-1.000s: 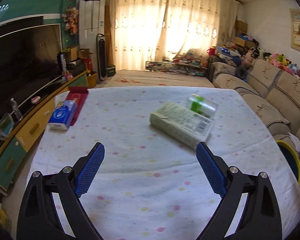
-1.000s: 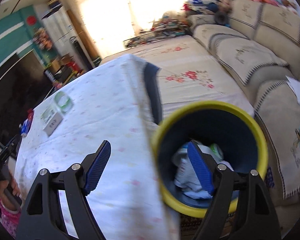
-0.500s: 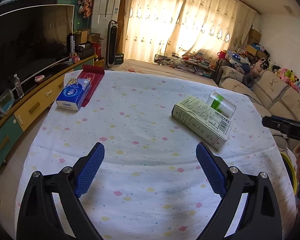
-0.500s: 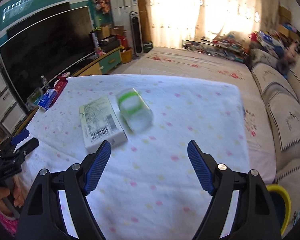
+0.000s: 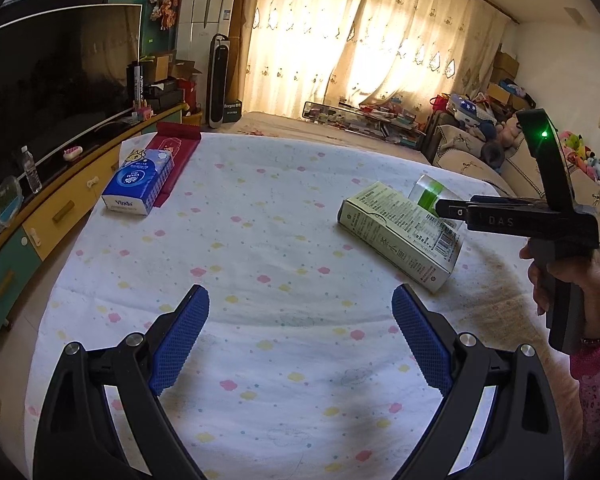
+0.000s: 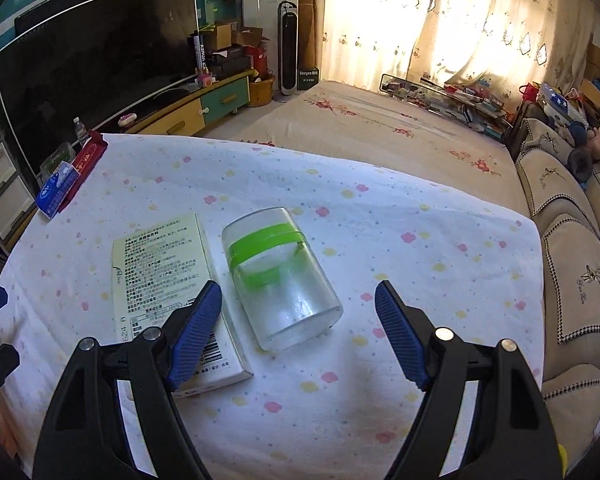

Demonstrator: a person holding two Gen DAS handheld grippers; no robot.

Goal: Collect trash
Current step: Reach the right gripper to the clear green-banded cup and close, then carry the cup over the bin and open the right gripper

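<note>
A clear plastic cup with a green band (image 6: 281, 276) lies on its side on the dotted tablecloth, beside a pale green carton (image 6: 171, 280). My right gripper (image 6: 297, 332) is open, its fingers straddling the cup's near end, not touching it. In the left wrist view the carton (image 5: 400, 230) lies at the right with the cup (image 5: 430, 194) behind it, partly hidden by the right gripper's body. My left gripper (image 5: 300, 340) is open and empty over bare cloth, nearer the table's front.
A blue tissue pack (image 5: 137, 182) and a red box (image 5: 175, 150) lie at the table's far left. A TV cabinet (image 5: 39, 216) runs along the left; a sofa (image 6: 572, 240) stands to the right. A bed lies beyond the table.
My right gripper swung from the yellow-rimmed bin back over the table and closed in on the cup. My left gripper drifted nearer the table's middle.
</note>
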